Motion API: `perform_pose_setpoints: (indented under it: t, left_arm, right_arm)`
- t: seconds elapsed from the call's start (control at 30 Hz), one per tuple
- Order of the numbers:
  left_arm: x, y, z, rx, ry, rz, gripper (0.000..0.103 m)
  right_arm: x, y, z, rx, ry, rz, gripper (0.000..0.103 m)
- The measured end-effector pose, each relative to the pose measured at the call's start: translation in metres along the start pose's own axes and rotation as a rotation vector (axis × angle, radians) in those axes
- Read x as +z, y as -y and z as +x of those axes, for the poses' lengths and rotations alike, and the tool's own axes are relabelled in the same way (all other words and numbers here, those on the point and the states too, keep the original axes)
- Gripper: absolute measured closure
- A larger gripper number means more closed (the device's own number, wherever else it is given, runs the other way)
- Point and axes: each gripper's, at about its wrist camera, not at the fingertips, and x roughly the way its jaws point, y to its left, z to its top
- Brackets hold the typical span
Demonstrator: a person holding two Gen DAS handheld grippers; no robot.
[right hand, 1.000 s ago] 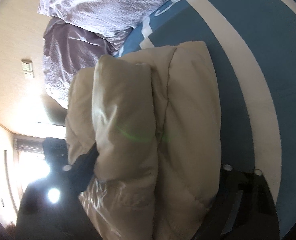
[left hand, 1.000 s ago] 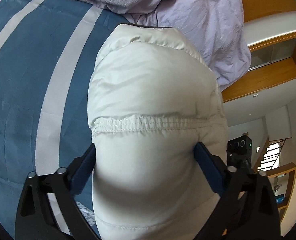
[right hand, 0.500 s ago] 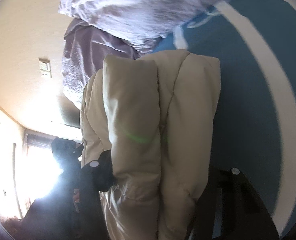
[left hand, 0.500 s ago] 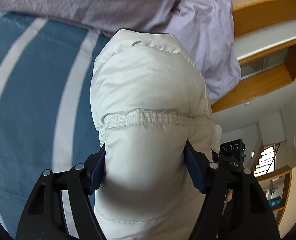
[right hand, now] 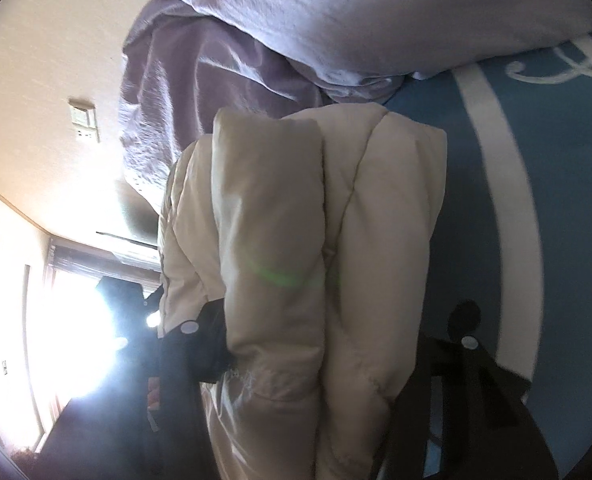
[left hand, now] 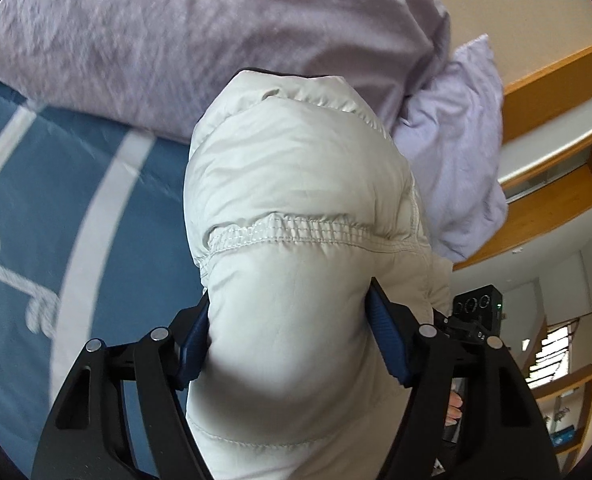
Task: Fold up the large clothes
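A folded white puffer jacket (left hand: pixel 296 184) fills the middle of the left wrist view, with an elastic seam across it. My left gripper (left hand: pixel 288 320) is shut on the bundle's near end, its blue pads (left hand: pixel 388 344) pressed into both sides. In the right wrist view the same jacket (right hand: pixel 384 200) looks cream and stands as thick folded layers. My right gripper (right hand: pixel 336 320) is shut on it, and the dark fingers (right hand: pixel 212 336) dent the padding. The bundle hangs just above the blue bed cover (left hand: pixel 36 200), close to the pillows.
Lilac pillows (left hand: pixel 176 40) and a crumpled lilac sheet (right hand: pixel 200 80) lie just beyond the jacket. The white-striped blue bed cover (right hand: pixel 556 160) spreads beside it. A wooden shelf (left hand: pixel 556 80), a wall switch (right hand: pixel 82 114) and a bright window (right hand: pixel 76 320) stand off the bed.
Both grippers closed tighter on the jacket bundle. They carried it across the bed cover toward the pillows, which now look much nearer.
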Motion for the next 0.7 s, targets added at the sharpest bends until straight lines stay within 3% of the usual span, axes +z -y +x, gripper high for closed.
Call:
perform_pose_setpoints:
  t: [0.4,0.57,0.63,0.7]
  left_arm:
    - [0.007,-0.006,0.015,0.072,-0.014,0.016,0.032]
    - [0.009,-0.003,0.016,0.109,-0.017,0.02,0.027]
    - [0.011,0.002,0.015,0.146,-0.012,0.031,0.025]
    - [0.013,0.007,0.011,0.193,0.0,0.052,0.02]
  right_arm:
    - [-0.008,0.011,0.007,-0.051,0.023,0.071,0.046]
    - [-0.01,0.003,-0.003,-0.146,0.038,0.072,0.034]
    - [-0.011,0.0,-0.011,-0.175,0.048,0.073,0.031]
    - [-0.012,-0.006,-0.026,-0.254,0.091,0.067,0.021]
